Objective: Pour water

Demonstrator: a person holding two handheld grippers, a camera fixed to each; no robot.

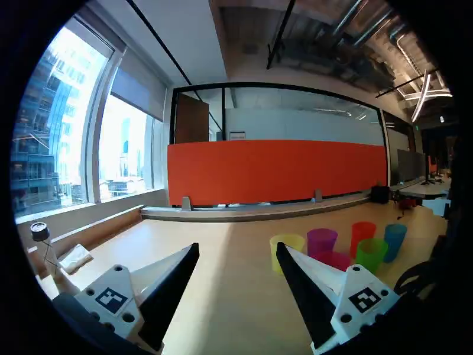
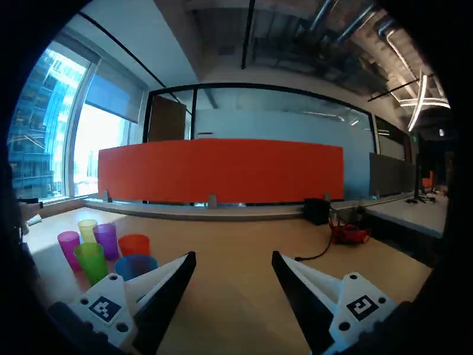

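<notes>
Several coloured plastic cups stand grouped on the wooden table. In the left gripper view they lie ahead to the right: a yellow cup [image 1: 286,249], a purple cup [image 1: 321,241], a red cup [image 1: 362,234], a green cup [image 1: 371,253], a blue cup [image 1: 395,239] and a pink cup [image 1: 337,260] partly behind the right finger. My left gripper [image 1: 236,259] is open, nothing between its fingers. In the right gripper view the cups sit at lower left: green cup [image 2: 91,260], blue cup [image 2: 136,266], red cup [image 2: 134,244], purple cup [image 2: 107,239]. My right gripper [image 2: 233,264] is open and holds nothing.
An orange partition [image 1: 275,170] runs along the table's far edge. At far left a small bottle [image 1: 41,236] and a folded cloth [image 1: 74,258] lie near the window ledge. A black box [image 2: 317,210], a cable and a red item [image 2: 349,232] sit at right.
</notes>
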